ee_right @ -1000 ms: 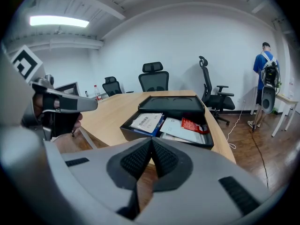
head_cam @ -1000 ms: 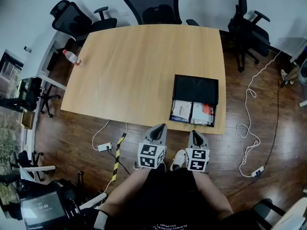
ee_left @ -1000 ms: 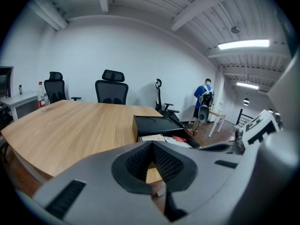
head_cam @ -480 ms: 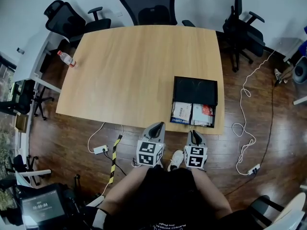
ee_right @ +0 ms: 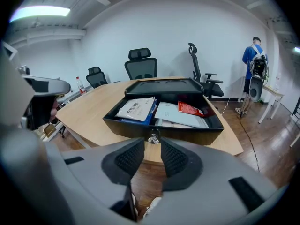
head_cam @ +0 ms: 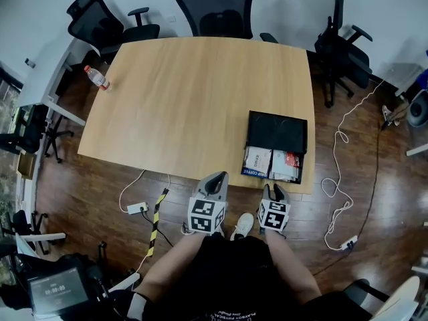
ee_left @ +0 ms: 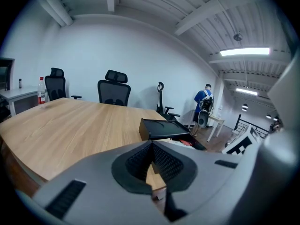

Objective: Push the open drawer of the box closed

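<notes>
The black box (head_cam: 278, 131) sits at the table's near right corner with its drawer (head_cam: 271, 178) pulled out toward me. Papers and packets lie inside the drawer. In the right gripper view the drawer's front wall (ee_right: 164, 132) carries a small clear knob (ee_right: 153, 138). My right gripper (ee_right: 152, 150) has just been opening; the knob stands just ahead of the gap, untouched, and nothing is between the pads. It hangs below the drawer front (head_cam: 275, 190). My left gripper (head_cam: 215, 178) is shut and empty (ee_left: 151, 146), left of the box (ee_left: 164, 128).
A water bottle (head_cam: 97, 78) stands at the table's far left edge. Office chairs (head_cam: 217, 9) ring the far side. Cables (head_cam: 341, 172) and a power strip (head_cam: 137, 207) lie on the wooden floor. A person in blue (ee_right: 254, 60) stands far right.
The right gripper's tips now stand apart where they were together. Both grippers remain just short of the table's near edge, and the head view has shifted slightly.
</notes>
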The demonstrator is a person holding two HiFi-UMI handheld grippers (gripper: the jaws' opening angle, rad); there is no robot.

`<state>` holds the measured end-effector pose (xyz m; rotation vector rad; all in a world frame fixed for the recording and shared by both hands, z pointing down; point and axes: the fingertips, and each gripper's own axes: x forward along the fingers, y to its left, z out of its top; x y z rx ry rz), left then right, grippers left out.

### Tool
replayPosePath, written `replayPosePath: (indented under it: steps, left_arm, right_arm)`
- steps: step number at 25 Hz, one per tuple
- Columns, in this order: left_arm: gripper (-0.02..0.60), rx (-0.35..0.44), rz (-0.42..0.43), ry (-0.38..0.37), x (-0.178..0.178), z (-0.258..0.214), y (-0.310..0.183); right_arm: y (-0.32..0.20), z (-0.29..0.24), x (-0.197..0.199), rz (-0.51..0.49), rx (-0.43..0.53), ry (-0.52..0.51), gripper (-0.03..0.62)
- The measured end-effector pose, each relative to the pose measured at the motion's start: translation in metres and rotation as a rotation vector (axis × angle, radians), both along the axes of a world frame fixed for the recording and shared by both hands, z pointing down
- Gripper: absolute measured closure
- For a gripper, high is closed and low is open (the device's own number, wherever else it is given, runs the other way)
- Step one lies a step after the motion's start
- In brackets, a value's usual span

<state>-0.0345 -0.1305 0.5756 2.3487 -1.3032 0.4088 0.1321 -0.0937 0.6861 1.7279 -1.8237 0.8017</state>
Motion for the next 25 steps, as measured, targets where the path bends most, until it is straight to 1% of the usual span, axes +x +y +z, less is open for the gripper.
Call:
replayPosePath:
  steps: [6,11,14,15,22,25]
  left_arm:
    - [0.584,-0.009,-0.018,0.001,-0.013,0.003,-0.004]
    - [0.584,-0.017,-0.025,-0.005,-0.018,0.009,-0.005]
    - [0.584,-0.022,-0.023,-0.006,-0.019,0.011,-0.003]
    - [0.584,-0.022,-0.022,-0.007,-0.019,0.012,-0.004]
    - [0.584,-0.021,-0.006,-0.008,-0.014,0.016,-0.008]
    - [0.584,-0.028,0.0,-0.016,-0.015,0.017,-0.006]
  right_arm:
    - [-0.01,0.011,-0.007,0.003,-0.037,0.005,0.485]
    - [-0.016,0.015,-0.006,0.026,-0.041,0.036,0.485]
    - [-0.015,0.017,-0.003,0.032,-0.054,0.047,0.489]
    - [-0.015,0.018,-0.002,0.036,-0.057,0.047,0.513]
    - [-0.016,0.021,-0.001,0.034,-0.063,0.049,0.514]
    - [-0.014,0.022,-0.003,0.035,-0.067,0.027,0.514]
